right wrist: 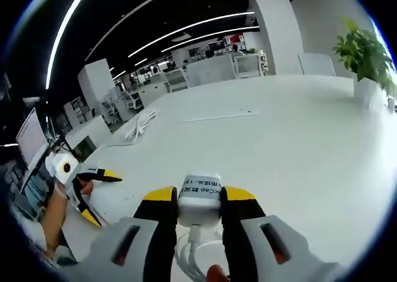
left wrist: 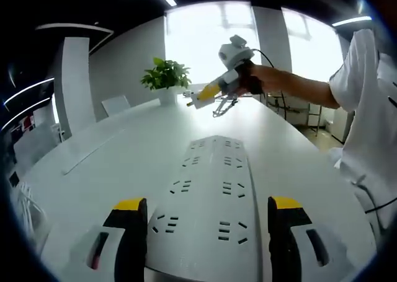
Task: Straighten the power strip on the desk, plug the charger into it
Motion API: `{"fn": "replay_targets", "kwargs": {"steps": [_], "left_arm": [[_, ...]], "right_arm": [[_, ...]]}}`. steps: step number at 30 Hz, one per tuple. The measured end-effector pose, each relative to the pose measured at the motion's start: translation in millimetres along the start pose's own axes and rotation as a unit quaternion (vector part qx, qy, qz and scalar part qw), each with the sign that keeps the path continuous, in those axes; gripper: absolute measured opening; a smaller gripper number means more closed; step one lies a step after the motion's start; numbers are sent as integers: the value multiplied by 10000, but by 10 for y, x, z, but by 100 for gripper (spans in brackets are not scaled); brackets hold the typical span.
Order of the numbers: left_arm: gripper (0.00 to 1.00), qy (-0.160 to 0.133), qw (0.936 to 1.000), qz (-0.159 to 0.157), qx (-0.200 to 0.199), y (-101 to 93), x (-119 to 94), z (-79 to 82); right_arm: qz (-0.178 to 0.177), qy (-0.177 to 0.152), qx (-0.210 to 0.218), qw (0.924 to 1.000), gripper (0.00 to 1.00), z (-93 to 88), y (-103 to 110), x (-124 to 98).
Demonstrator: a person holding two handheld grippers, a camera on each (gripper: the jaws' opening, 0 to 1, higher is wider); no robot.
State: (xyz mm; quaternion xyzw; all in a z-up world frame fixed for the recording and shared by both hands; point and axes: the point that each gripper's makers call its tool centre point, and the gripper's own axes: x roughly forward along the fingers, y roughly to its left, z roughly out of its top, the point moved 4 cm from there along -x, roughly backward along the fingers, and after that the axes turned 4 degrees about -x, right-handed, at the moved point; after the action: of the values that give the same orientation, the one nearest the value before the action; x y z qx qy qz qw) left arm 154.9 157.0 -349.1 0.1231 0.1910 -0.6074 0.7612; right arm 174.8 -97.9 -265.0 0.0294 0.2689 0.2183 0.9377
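A long white power strip [left wrist: 214, 170] lies flat on the white table [left wrist: 124, 152], running away from me. My left gripper [left wrist: 208, 203] straddles its near end, a yellow-tipped jaw pressed against each long side. In the right gripper view, a hand holds the left gripper [right wrist: 93, 195] low at the left. My right gripper [right wrist: 200, 194] is shut on a white charger [right wrist: 200, 204] with a printed label, and its white cable [right wrist: 189, 257] hangs below. In the left gripper view, a person's hand holds the right gripper [left wrist: 197, 99] in the air beyond the strip's far end.
A potted plant [left wrist: 166, 77] [right wrist: 366, 52] stands on the far part of the table. A coiled white cable [right wrist: 141, 122] lies near the table's edge. A person in a white shirt [left wrist: 372, 108] stands at the table's side. Chairs [left wrist: 115, 104] line the far edge.
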Motion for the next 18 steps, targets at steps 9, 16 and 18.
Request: {"fn": "replay_targets", "kwargs": {"steps": [9, 16, 18], "left_arm": [[81, 27, 10000, 24, 31, 3, 6, 3], [79, 141, 9999, 64, 33, 5, 10, 17], [77, 278, 9995, 99, 89, 22, 13, 19]], "right_arm": [[688, 995, -422, 9918, 27, 46, 534, -80], [972, 1665, -579, 9795, 27, -11, 826, -30], [996, 1850, -645, 9755, 27, -58, 882, 3]]}}
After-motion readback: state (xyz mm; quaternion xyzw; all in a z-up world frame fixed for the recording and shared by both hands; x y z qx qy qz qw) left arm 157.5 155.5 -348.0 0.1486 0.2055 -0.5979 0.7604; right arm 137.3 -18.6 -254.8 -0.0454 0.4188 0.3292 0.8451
